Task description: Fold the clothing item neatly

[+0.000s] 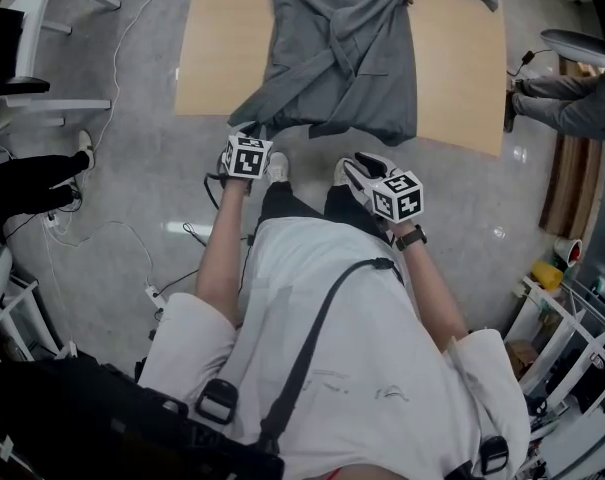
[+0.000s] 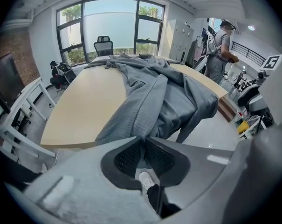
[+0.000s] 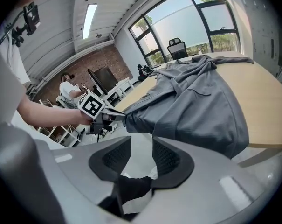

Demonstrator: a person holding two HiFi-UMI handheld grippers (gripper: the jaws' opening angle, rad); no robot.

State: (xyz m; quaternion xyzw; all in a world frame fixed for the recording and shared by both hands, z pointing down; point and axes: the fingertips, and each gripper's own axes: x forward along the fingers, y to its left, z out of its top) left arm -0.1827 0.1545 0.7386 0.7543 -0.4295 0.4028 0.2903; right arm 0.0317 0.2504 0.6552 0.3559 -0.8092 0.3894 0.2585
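A grey robe [image 1: 342, 58] lies spread over a light wooden table [image 1: 212, 58], and its hem hangs over the near edge. My left gripper [image 1: 244, 133] is at the hem's left corner. In the left gripper view its jaws are nearly together with a fold of the robe [image 2: 164, 97] pinched between the pads [image 2: 131, 155]. In the right gripper view the left gripper [image 3: 118, 117] grips that corner of the robe [image 3: 196, 101]. My right gripper [image 3: 141, 150] is open with nothing between its jaws. It is held just below and in front of the hem's right part [image 1: 354, 166].
A seated person [image 1: 572, 103] is at the table's right end, and another person [image 2: 220, 45] stands beyond the table. White shelving [image 1: 42, 58] and floor cables [image 1: 102, 238] lie to the left. An office chair [image 2: 103, 45] stands by the windows.
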